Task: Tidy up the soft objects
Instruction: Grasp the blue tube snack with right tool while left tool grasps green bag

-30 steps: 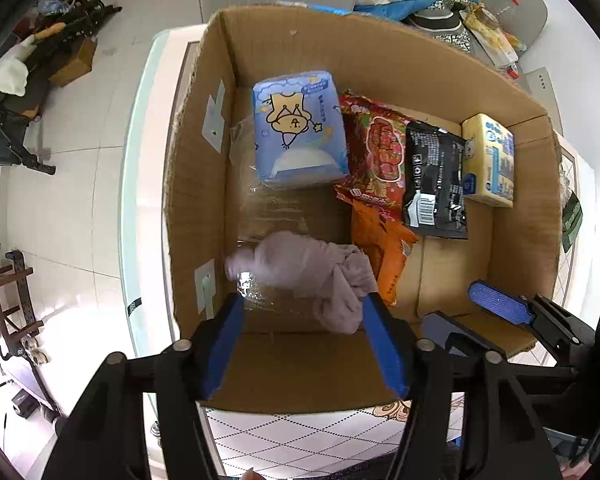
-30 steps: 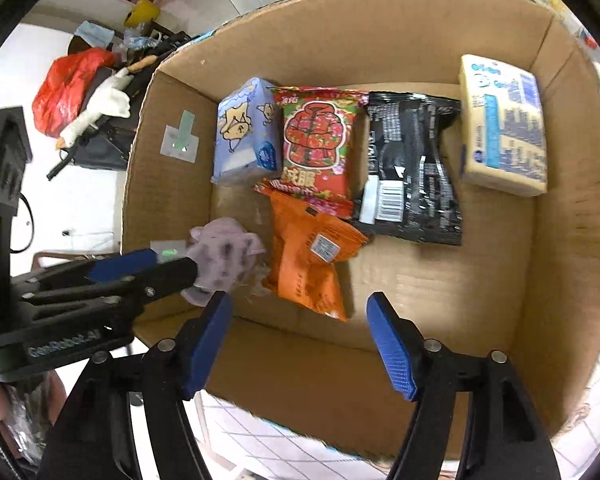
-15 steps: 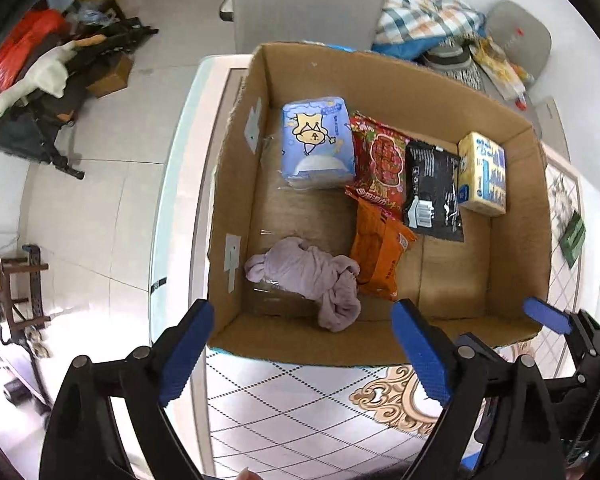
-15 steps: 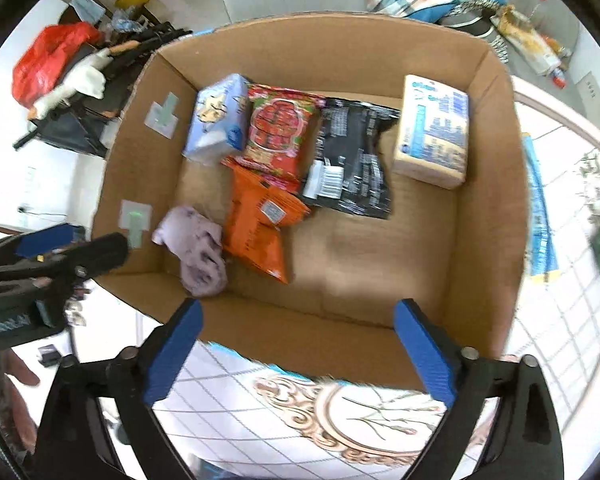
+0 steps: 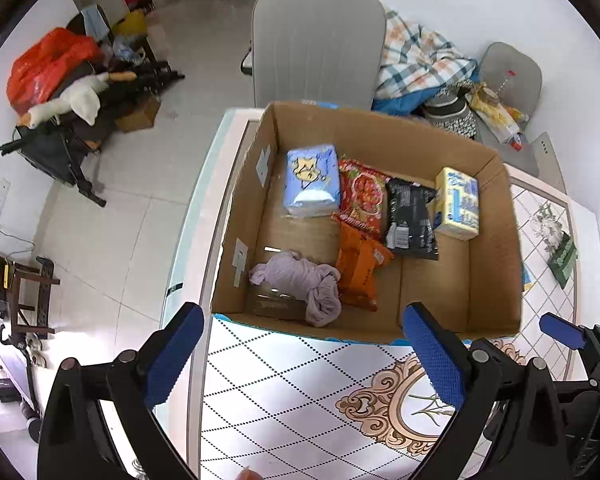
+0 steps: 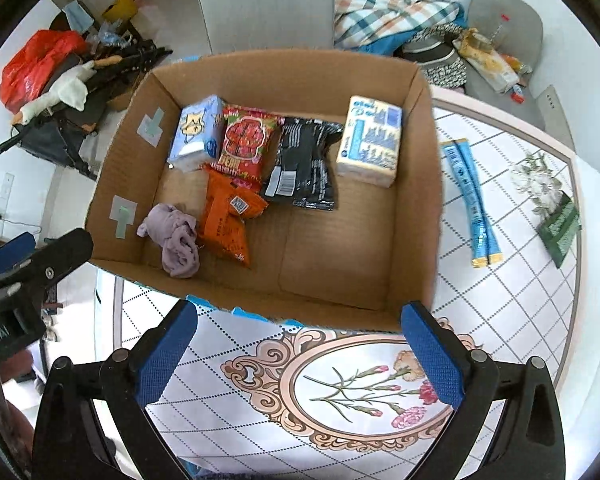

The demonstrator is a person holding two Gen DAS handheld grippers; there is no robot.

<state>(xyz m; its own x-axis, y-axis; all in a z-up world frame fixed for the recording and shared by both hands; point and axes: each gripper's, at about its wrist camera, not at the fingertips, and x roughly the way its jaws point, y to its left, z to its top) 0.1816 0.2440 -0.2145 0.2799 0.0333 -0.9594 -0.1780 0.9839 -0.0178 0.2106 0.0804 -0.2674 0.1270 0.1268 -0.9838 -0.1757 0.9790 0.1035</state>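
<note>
While both blue-padded grippers hung above the patterned tablecloth [image 6: 512,288], the open brown cardboard box [image 5: 496,240] sat just beyond their fingertips. And the left gripper [image 5: 300,356] was spread wide, nothing between its pads! The right gripper [image 6: 300,356] was spread wide too, equally bare, hovering over the floral oval printed on the cloth.

Down in the box, the crumpled lilac cloth [image 5: 300,284] lay in the near left corner, beside the side wall with its grey tape patches. Touching its right edge was the orange snack packet [image 5: 360,270]. Behind that, along the far wall, a neat row: the blue tissue pack with a cartoon figure [image 5: 312,180], the red printed snack bag [image 5: 362,196] overlapping the orange one, the black foil packet [image 5: 412,218], and the yellow tissue pack with blue print [image 5: 458,202] at the right end.

Out on the cloth, right of the box, a pair of long blue sachets [image 6: 470,200] lay side by side, with a dark green booklet [image 6: 560,228] further right.
</note>
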